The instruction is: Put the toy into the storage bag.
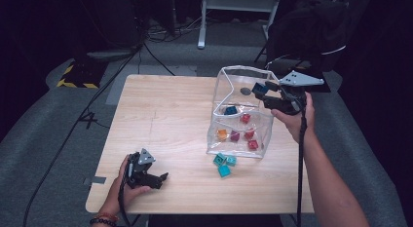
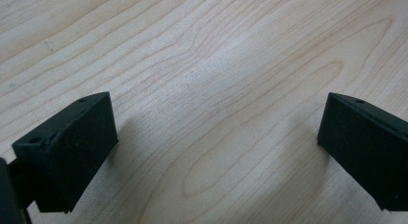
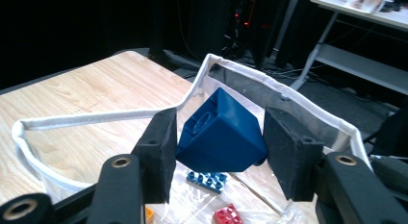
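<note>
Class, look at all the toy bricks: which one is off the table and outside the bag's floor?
The dark blue brick, clamped in the right hand-held gripper above the clear bag's open mouth. The others lie inside the bag or on the table.

right gripper (image 1: 260,90): over the clear bag's (image 1: 263,139) open top, clamped on a blue block (image 1: 258,88) | below it in bag: red, orange, blue blocks | left gripper (image 1: 164,177): resting on table (image 1: 165,115), well apart from bag | teal blocks (image 1: 224,163): between both grippers, just outside bag
</note>
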Demonstrator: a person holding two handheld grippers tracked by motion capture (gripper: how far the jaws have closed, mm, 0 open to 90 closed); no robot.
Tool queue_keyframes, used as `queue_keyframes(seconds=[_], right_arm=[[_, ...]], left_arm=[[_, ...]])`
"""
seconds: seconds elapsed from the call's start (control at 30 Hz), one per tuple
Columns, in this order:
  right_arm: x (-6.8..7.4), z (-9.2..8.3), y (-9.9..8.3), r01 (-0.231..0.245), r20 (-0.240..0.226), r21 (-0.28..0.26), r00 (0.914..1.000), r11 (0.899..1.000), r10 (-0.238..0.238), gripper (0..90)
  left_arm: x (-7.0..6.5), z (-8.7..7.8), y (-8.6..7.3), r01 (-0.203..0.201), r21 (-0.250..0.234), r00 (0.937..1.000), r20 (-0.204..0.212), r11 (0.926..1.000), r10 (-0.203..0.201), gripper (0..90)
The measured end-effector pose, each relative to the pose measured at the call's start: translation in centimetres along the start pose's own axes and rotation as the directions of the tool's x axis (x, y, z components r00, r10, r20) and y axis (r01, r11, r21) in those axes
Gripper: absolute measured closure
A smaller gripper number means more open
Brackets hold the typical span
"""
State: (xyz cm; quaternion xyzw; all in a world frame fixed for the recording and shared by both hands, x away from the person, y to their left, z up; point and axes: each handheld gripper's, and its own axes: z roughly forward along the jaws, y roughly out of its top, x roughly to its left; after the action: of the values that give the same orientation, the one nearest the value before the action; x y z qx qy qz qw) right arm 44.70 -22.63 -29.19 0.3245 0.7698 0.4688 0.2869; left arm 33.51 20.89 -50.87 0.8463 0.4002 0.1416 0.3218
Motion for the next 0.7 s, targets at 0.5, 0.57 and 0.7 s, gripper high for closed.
queue_keyframes(seconds=[0.5,0.57,0.7], right_arm=[[-0.35,0.77,-0.32,-0.010,0.007,0.032,0.9999,0.999,0.010,43.8],[-0.30,0.77,-0.42,-0.009,0.005,0.035,1.0000,0.999,0.008,43.8],[-0.27,0.57,-0.51,-0.013,-0.003,0.028,0.9999,1.000,0.013,43.1]], left_arm=[[0.01,0.00,0.00,-0.001,-0.001,1.0000,-0.001,1.0000,0.001,0.5],[0.01,0.00,0.00,-0.001,0.000,1.0000,0.000,1.0000,0.001,0.5],[0.00,0.00,0.00,0.000,0.000,1.0000,0.000,1.0000,0.000,0.5]])
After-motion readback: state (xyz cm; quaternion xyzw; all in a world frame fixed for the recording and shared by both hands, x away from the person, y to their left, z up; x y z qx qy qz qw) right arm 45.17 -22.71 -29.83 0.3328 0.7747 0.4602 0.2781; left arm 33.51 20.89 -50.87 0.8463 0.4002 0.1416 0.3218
